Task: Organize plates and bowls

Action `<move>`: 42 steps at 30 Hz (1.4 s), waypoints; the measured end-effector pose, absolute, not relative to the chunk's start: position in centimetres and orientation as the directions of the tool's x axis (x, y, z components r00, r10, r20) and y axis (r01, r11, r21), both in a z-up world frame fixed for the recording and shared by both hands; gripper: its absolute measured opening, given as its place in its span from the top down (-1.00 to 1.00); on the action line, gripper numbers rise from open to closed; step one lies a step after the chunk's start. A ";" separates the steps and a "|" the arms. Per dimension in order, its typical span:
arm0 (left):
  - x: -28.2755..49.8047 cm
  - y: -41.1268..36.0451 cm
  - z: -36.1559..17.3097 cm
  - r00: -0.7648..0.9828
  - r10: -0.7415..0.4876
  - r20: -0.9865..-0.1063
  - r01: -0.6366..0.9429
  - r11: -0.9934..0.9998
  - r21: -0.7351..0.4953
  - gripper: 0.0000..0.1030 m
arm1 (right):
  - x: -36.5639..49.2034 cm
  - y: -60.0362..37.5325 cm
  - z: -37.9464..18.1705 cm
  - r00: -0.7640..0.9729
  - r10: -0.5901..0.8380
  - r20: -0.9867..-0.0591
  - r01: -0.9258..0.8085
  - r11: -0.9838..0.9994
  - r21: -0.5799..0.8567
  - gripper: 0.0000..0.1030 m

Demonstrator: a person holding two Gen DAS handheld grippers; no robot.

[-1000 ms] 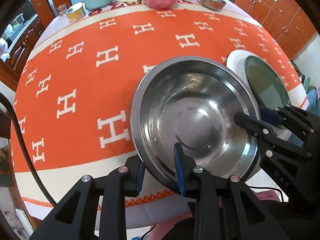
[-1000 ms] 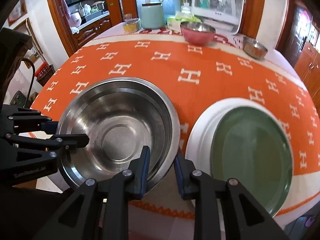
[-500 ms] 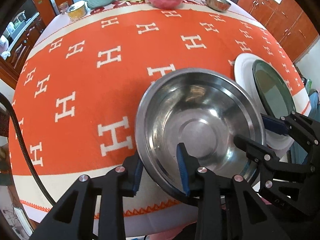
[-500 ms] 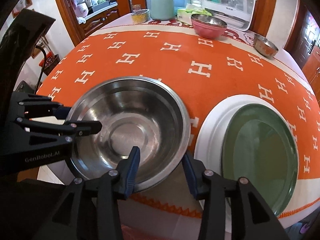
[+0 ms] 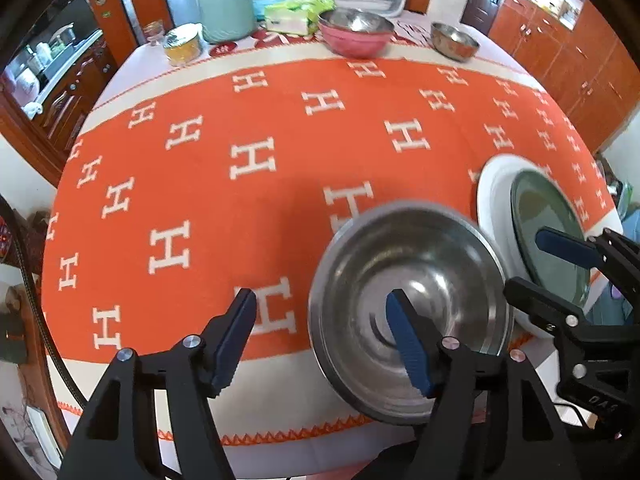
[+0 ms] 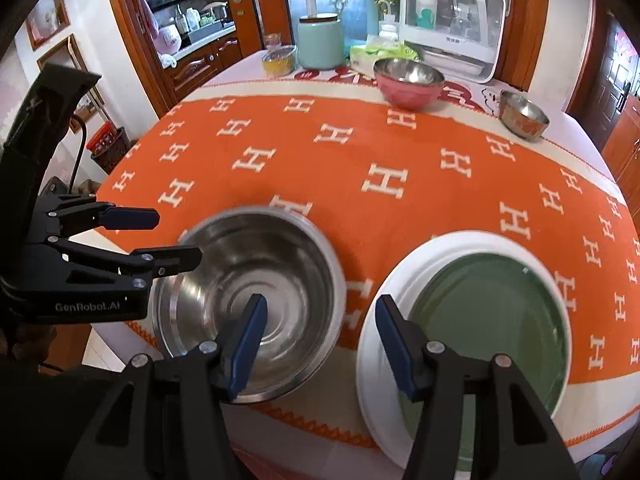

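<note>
An orange cloth patterned with white H's covers the desk. At its far edge — a mint canister, a tissue pack, a yellow tin and a white appliance.

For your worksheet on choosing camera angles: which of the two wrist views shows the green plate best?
The right wrist view: the green plate faces the camera almost whole, resting on the white plate, with only one finger crossing its near edge. The left wrist view shows it squeezed at the right edge, partly behind the right gripper.

Steel bowl left of stacked plates.
</note>
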State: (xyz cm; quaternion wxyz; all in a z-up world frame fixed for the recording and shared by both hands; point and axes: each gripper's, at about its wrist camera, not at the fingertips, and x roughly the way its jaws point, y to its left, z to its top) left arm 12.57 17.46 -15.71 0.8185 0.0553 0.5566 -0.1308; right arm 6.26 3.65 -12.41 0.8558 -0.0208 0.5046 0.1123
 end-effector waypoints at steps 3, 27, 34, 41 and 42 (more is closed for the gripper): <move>13.5 17.1 -14.3 0.382 -0.143 -0.913 0.274 0.961 -0.036 -0.47 | 7.1 2.6 -11.1 0.485 0.183 -0.855 -0.198 0.975 0.096 -0.13; 22.0 9.4 -2.1 0.483 -0.067 -0.873 0.213 0.976 0.044 -0.56 | 18.8 -8.6 -0.3 0.598 0.156 -0.786 -0.164 0.984 0.071 -0.30; 25.3 8.0 0.2 0.495 -0.043 -0.868 0.168 0.985 0.047 -0.56 | 23.8 -10.5 2.2 0.618 0.160 -0.770 -0.174 0.983 0.065 -0.31; 28.8 7.1 1.5 0.508 -0.007 -0.862 0.141 0.987 0.075 -0.56 | 28.3 -10.8 3.5 0.659 0.153 -0.737 -0.198 0.980 0.026 -0.36; 29.3 6.9 1.6 0.513 0.006 -0.858 0.138 0.986 0.089 -0.56 | 29.2 -10.8 3.4 0.660 0.157 -0.735 -0.199 0.980 0.031 -0.38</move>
